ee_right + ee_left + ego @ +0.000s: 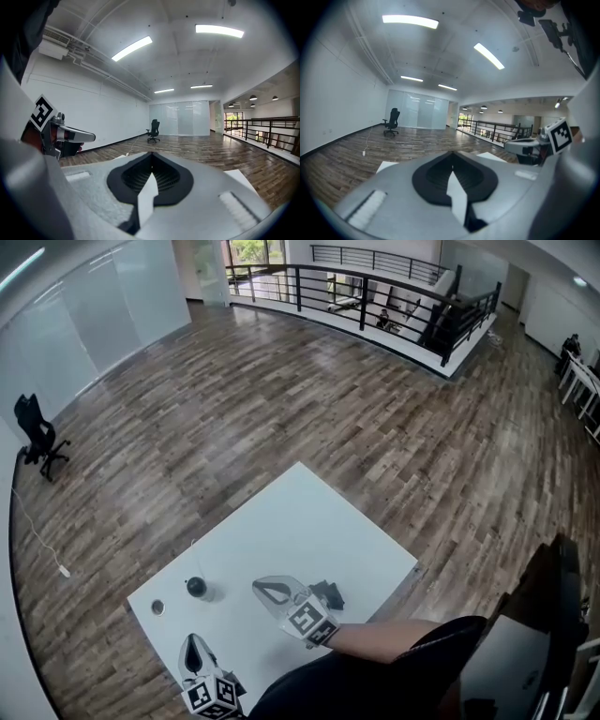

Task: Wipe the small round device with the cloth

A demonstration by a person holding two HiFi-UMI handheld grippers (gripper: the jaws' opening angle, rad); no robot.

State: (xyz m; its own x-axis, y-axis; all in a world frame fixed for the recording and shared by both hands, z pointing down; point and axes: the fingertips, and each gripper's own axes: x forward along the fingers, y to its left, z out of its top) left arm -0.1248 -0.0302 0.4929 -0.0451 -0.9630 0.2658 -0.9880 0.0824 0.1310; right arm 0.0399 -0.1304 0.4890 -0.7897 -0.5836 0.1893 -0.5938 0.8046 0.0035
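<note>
A small round black device (196, 587) sits on the white table (300, 512), near its left part. A dark crumpled cloth (329, 594) lies to the right of it, close to my right hand. My right gripper (258, 583) hovers between the two, shut and empty, tip toward the device. My left gripper (194, 639) is low at the front edge, just in front of the device, jaws closed together with nothing in them. From the left gripper view (451, 153) I see the right gripper (524, 146); from the right gripper view (151, 153) I see the left one (70, 136).
A small grey disc (157, 607) lies on the table left of the device. Wooden floor surrounds the table. An office chair (37, 437) stands far left, a black railing (375, 296) runs along the back, and a dark chair (553, 596) is at the right.
</note>
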